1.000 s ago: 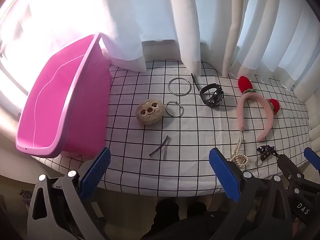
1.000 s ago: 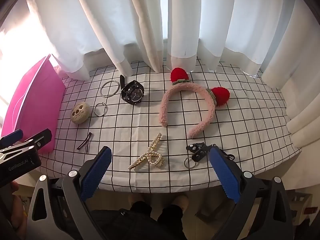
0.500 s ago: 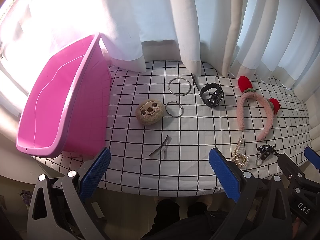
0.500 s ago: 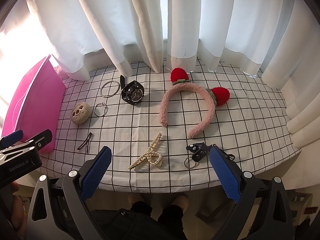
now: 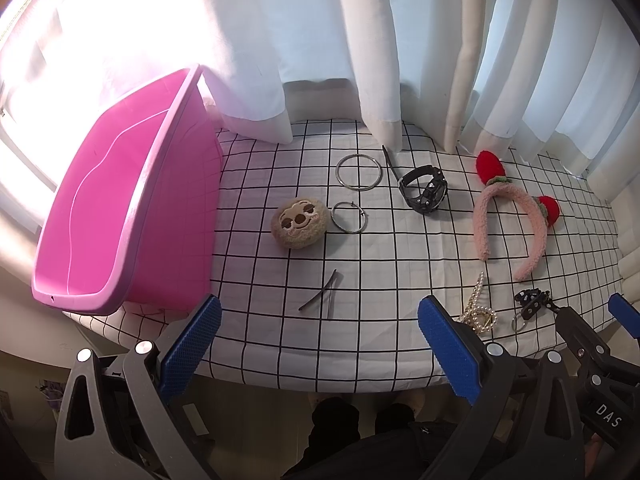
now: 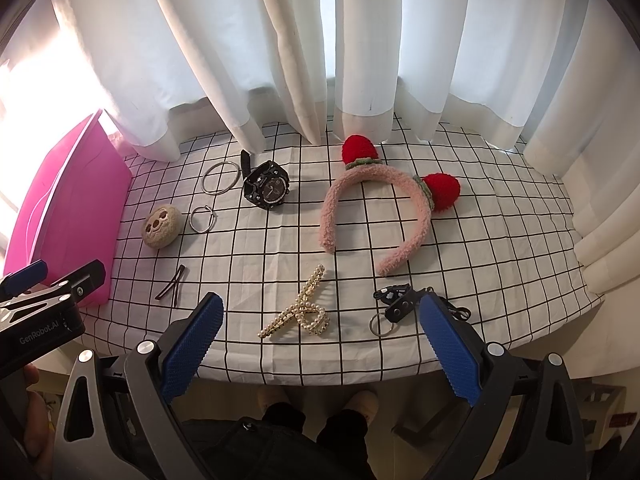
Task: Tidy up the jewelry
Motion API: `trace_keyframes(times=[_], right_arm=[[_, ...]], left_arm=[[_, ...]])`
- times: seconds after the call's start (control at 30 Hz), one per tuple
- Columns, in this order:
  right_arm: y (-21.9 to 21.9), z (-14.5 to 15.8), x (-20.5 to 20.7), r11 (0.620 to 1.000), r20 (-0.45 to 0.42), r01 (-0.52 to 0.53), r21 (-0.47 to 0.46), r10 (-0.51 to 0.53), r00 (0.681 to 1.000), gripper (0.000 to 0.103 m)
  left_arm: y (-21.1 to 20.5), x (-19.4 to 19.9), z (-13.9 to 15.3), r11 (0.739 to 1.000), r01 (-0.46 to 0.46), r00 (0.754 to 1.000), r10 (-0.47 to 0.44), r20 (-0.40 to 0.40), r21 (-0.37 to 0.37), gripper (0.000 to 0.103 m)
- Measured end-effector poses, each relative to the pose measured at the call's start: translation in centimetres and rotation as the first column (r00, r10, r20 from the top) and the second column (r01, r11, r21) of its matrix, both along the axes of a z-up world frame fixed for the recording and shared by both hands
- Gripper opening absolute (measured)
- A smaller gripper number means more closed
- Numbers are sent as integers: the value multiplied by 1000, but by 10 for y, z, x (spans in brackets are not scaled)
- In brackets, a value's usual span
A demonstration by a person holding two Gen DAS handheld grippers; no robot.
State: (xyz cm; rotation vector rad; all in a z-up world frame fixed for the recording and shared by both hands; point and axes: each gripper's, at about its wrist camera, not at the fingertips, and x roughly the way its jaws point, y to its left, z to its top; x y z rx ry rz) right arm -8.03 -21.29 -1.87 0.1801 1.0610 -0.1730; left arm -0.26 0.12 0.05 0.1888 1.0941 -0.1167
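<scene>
Nothing has been gathered yet, by the look of it: the pink bin (image 5: pixel 120 216) at the left end of the table (image 5: pixel 400 344) shows no item inside, and all the pieces lie spread on the checked cloth. I judge this the opening step, choosing a first piece.

Going by size, the pink headband (image 6: pixel 376 216) with red pompoms lies far right, the black watch (image 6: pixel 268 190) far centre, and the plush sloth face (image 5: pixel 299 223) just beside the bin. Next come the large ring (image 5: pixel 359 172) and small ring (image 5: pixel 349 217), the pearl hair clip (image 6: pixel 298 310), the black keyring clasp (image 6: pixel 394 306), and the dark hairpins (image 5: pixel 322 294), the last three near the front edge.

Both grippers hang just off the near edge, released and holding nothing: the left gripper (image 5: pixel 320 340) faces the hairpins, the right gripper (image 6: pixel 318 340) the pearl clip. A likely next move is a low reach forward onto a near piece, jaws narrowed for so thin a thing.

Room over the cloth is open; the curtains bound the far side, and pieces near the front edge could be nudged off.
</scene>
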Motion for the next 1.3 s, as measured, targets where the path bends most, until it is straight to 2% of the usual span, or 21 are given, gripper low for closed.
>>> trace_keyframes(times=[0.4,0.7,0.93,1.1,1.3], right_arm=[[0,-1,0,1000,-1,0,3,0,1000,94],[-15,-6,-9,998,16,29,49,-30,999,94],[-51,-37,-30,993,-18,73,93,-72,997,94],[-82,-69,-42,992,-53,100,71,-97,994,94],[-113,-106,-40,993,-71,103,53,-99,993,94]], left_arm=[[1,-3,0,1000,-1,1000,1,-3,0,97],[1,-6,-10,1000,-5,1000,5,-22,-7,97],[-2,-14,-43,1000,6,998,-6,-62,1,97],[-9,-21,-72,1000,12,995,-13,-95,-10,97],[-10,-20,-103,999,-38,994,35,-107,-23,97]])
